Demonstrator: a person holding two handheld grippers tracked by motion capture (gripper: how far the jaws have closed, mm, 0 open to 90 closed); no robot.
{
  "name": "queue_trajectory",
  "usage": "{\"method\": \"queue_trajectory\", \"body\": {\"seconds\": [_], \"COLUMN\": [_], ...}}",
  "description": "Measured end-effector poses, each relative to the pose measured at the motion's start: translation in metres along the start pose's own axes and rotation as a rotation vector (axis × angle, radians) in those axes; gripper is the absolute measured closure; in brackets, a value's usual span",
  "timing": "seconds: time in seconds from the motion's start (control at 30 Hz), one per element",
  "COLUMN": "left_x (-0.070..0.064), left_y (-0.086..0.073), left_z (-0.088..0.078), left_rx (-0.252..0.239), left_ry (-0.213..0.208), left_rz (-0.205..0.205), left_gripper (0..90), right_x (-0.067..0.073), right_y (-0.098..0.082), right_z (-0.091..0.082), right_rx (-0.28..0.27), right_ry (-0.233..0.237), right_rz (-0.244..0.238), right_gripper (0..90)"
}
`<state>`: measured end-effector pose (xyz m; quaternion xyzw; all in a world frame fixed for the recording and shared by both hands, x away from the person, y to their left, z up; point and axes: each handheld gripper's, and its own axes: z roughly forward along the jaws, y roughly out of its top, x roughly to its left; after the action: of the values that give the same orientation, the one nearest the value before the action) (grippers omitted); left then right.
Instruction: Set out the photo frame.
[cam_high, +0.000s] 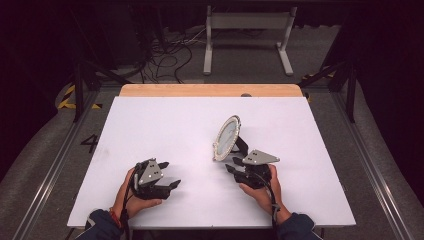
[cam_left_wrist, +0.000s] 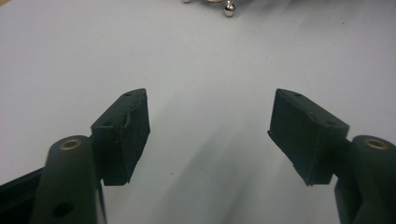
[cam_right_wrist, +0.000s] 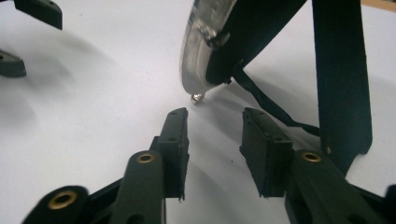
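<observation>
1. Two tools sit over the white table (cam_high: 165, 125)
2. Left tool (cam_high: 172, 186) is spread wide, with nothing between its jaws
3. Right tool (cam_high: 231, 166) is partly spread and empty
4. Round silver standing mirror (cam_high: 226, 137) stands tilted just beyond the right tool

Worktop (cam_high: 165, 130): matt white, smooth sheet; bare wood strip (cam_high: 210, 90) along far edge. Mirror (cam_high: 226, 137): shiny silver metal-look frame, small ball feet, matt black back stand (cam_right_wrist: 341, 70). Fingers (cam_left_wrist: 123, 135): matt black plastic, rubbery pads, brass-coloured rivets. Grey metal plate (cam_high: 261, 158) on the right gripper (cam_high: 235, 166).
</observation>
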<state>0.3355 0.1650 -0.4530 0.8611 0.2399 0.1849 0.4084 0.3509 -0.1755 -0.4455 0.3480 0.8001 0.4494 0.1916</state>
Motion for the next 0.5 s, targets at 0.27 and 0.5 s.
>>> {"method": "queue_trajectory", "body": {"seconds": [0.27,0.5], "left_x": [-0.007,-0.009], "left_y": [-0.002,-0.007], "left_z": [0.003,-0.001], "left_rx": [0.025,0.032], "left_ry": [0.009,0.024], "left_rz": [0.016,0.004], "left_gripper": [23.1,21.9], "right_x": [0.005,0.008], "right_y": [0.007,0.011], "right_z": [0.008,0.018], "right_rx": [-0.018,-0.033], "right_ry": [0.011,0.002], "right_rz": [0.01,0.032], "right_gripper": [53.2,49.0]}}
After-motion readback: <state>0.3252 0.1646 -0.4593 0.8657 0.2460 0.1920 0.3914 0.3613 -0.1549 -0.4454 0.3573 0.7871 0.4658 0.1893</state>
